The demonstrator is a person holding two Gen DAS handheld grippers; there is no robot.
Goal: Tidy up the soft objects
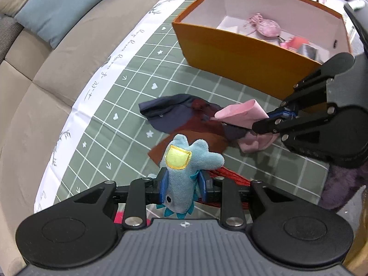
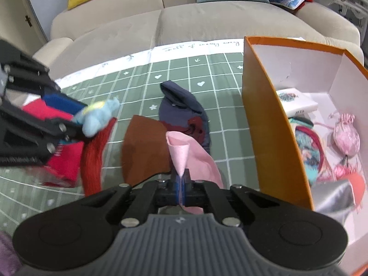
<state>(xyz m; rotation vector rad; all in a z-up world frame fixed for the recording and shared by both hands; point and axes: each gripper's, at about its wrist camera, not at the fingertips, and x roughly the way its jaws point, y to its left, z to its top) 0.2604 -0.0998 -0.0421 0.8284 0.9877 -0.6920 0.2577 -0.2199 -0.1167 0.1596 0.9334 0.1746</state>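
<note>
Soft objects lie on a green grid-printed cloth (image 2: 142,73) spread over the worktop, its white lettered border running along the far edge where a beige sofa (image 2: 184,23) begins. The left gripper (image 1: 182,185) has its fingers clamped on a pale blue plush toy (image 1: 184,174) — fuzzy, with a yellow stitched patch and teal spikes — held up off the cloth. The right gripper (image 2: 181,185) has its fingers pressed together on a thin fold of pink felt cloth (image 2: 184,154), which rolls into a small cone above the pads and drapes down toward the cloth.

Between the two grippers lie a flat rust-brown felt piece (image 2: 145,147), a crumpled navy sock with a maroon patch (image 2: 181,105), a ribbed dark red knit piece (image 2: 94,151) and a bright red fabric item (image 2: 66,161), overlapping one another. Open green cloth shows beyond the navy sock, up to the white border.

At the right stands an orange cardboard box (image 2: 266,124) with a white inside, open at the top; its tall near wall rises just beside the pink felt. Inside it are a pink satin drawstring pouch (image 2: 346,135), a white packet (image 2: 296,102), a shiny silver piece (image 2: 333,195) and other colourful bits — crowded toward the near end, with bare white floor at the far corner.
</note>
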